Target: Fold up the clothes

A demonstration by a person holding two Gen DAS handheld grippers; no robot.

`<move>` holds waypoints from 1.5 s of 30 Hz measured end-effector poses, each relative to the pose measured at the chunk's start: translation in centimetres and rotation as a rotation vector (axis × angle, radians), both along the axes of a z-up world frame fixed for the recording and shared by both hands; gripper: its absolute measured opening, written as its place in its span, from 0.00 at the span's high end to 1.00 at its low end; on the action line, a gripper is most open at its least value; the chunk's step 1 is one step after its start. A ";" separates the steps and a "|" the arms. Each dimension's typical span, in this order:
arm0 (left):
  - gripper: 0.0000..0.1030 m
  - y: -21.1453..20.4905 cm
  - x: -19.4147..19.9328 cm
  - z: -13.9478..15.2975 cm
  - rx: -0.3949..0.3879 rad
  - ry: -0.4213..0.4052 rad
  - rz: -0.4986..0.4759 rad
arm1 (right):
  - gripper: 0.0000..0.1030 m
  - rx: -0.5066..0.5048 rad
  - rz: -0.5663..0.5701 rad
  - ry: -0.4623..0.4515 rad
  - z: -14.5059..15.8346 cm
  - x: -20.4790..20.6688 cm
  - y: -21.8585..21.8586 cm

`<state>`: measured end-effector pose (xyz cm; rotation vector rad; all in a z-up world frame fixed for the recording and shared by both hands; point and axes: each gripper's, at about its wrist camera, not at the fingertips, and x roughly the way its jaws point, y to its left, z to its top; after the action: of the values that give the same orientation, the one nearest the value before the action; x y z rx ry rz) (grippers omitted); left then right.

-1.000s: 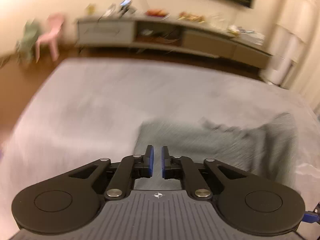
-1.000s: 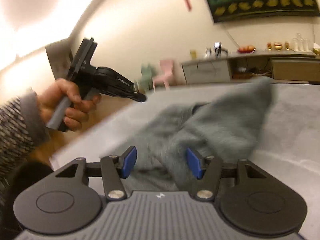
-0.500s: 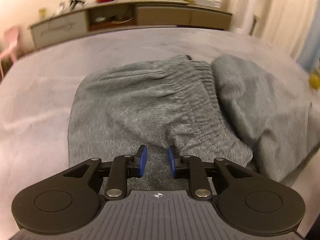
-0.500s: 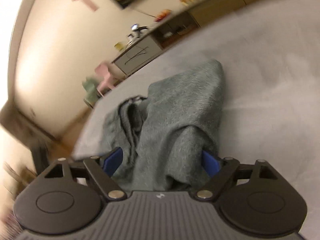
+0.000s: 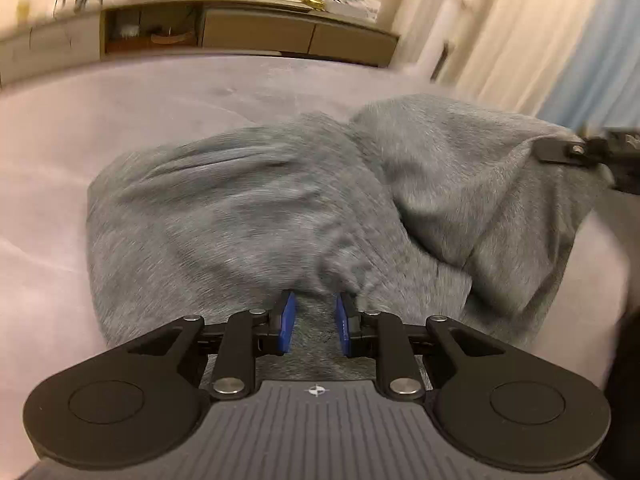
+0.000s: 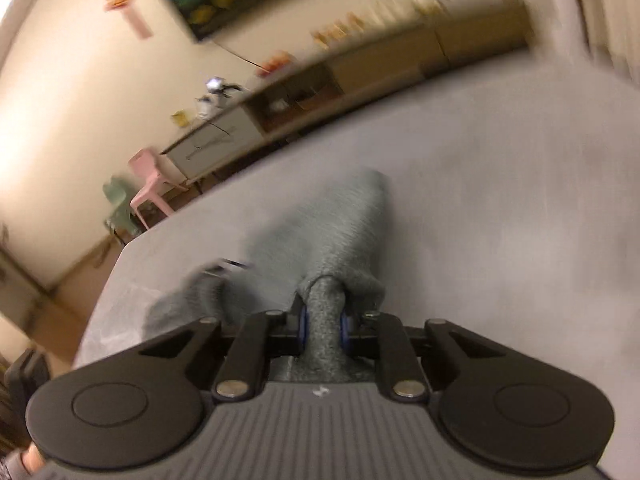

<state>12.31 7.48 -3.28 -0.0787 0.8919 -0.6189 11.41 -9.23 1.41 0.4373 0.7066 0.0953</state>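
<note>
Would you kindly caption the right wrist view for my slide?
Right gripper closing on a bunched fold of the grey garment over the grey bed.

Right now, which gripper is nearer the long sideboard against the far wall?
Cannot tell. The left gripper hovers over the grey garment, pads apart; the right gripper is closing on a bunched fold of it. Both sit well short of the sideboard.

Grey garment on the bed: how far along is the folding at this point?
Early. Done: little; the grey garment lies rumpled on the bed cover, one part flopped over. In hand: the right gripper is closing on a bunched piece; the left gripper straddles cloth at the near edge, pads not clearly pressing. Left: smoothing and every neat fold.
</note>
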 end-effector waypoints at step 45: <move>0.65 6.4 0.9 -2.6 -0.325 0.206 0.242 | 0.85 -0.910 0.511 -0.117 -4.8 -6.8 27.4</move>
<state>13.19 13.89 -5.88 -0.5434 0.9558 -0.5292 4.66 18.17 -3.41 -0.6213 0.6593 0.2611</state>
